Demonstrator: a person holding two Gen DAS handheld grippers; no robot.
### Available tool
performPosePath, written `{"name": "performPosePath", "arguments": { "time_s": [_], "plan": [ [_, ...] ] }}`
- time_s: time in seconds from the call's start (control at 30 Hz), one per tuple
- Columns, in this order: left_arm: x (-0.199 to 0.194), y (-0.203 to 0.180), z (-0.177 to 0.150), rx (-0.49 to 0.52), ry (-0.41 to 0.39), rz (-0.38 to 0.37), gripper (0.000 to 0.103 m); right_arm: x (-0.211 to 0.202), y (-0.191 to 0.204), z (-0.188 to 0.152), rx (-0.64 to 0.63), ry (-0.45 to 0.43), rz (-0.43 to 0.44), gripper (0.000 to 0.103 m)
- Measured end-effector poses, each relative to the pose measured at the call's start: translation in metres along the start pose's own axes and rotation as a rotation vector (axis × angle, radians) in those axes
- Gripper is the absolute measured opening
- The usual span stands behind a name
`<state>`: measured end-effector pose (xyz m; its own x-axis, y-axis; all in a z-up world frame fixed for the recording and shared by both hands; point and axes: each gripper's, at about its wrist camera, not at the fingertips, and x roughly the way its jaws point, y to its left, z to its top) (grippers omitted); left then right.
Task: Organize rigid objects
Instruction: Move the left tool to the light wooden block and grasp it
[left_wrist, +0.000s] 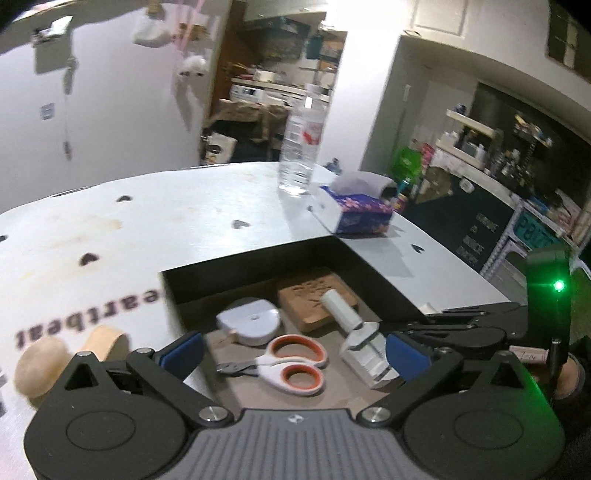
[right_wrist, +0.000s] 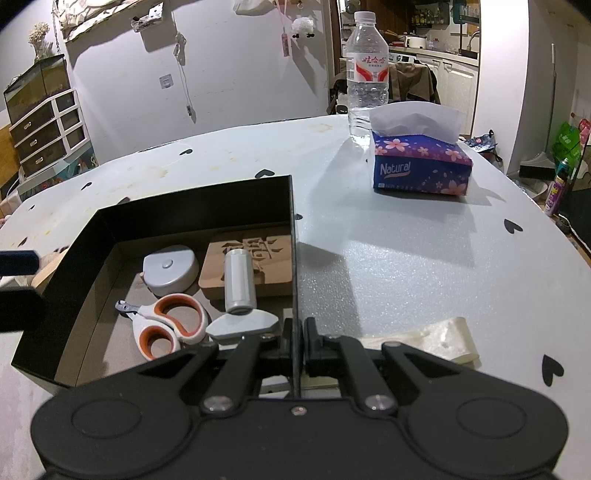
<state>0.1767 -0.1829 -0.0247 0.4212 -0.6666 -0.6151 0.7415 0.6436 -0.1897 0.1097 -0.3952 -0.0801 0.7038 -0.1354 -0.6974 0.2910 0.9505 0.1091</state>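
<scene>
Gripping the right-hand wall of the black box (right_wrist: 293, 236), the right gripper (right_wrist: 297, 341) has its jaws pressed together on that thin upright panel at lower centre of the right wrist view. Only this view shows the clamp itself; in the left wrist view the right gripper (left_wrist: 461, 325) appears just as a dark linkage with a green light at the right edge.

The left gripper (left_wrist: 293, 349) hovers over the near edge of the black box (left_wrist: 258, 266), jaws wide apart and holding nothing, blue pads showing at lower left and lower right of centre.

Inside the box both views show the white-and-orange clippers (left_wrist: 291, 363), a round grey tape measure (left_wrist: 251, 321), a carved wooden block (left_wrist: 314, 299) and a white lint roller (left_wrist: 354, 332) whose handle leans on the block.

The left view alone reveals a wooden piece (left_wrist: 40, 367) on the counter (left_wrist: 147, 221) at lower left, outside the box. The right view alone shows a crumpled cream ribbon (right_wrist: 439, 338) at lower right. A water bottle (right_wrist: 367, 70) and tissue box (right_wrist: 421, 164) stand touching at upper right.
</scene>
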Motion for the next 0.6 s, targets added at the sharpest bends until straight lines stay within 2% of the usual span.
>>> {"name": "performPosePath", "arguments": {
  "time_s": [0.13, 0.37, 0.6],
  "plan": [
    [-0.013, 0.012, -0.009, -0.029, -0.028, 0.082, 0.103, 0.0, 0.0, 0.0, 0.0, 0.0, 0.0, 0.005],
    [-0.03, 0.043, -0.024, -0.138, -0.061, 0.201, 0.103, 0.0, 0.0, 0.0, 0.0, 0.0, 0.0, 0.005],
    [-0.039, 0.08, -0.039, -0.253, -0.138, 0.289, 0.1, 0.0, 0.0, 0.0, 0.0, 0.0, 0.0, 0.005]
  ]
}}
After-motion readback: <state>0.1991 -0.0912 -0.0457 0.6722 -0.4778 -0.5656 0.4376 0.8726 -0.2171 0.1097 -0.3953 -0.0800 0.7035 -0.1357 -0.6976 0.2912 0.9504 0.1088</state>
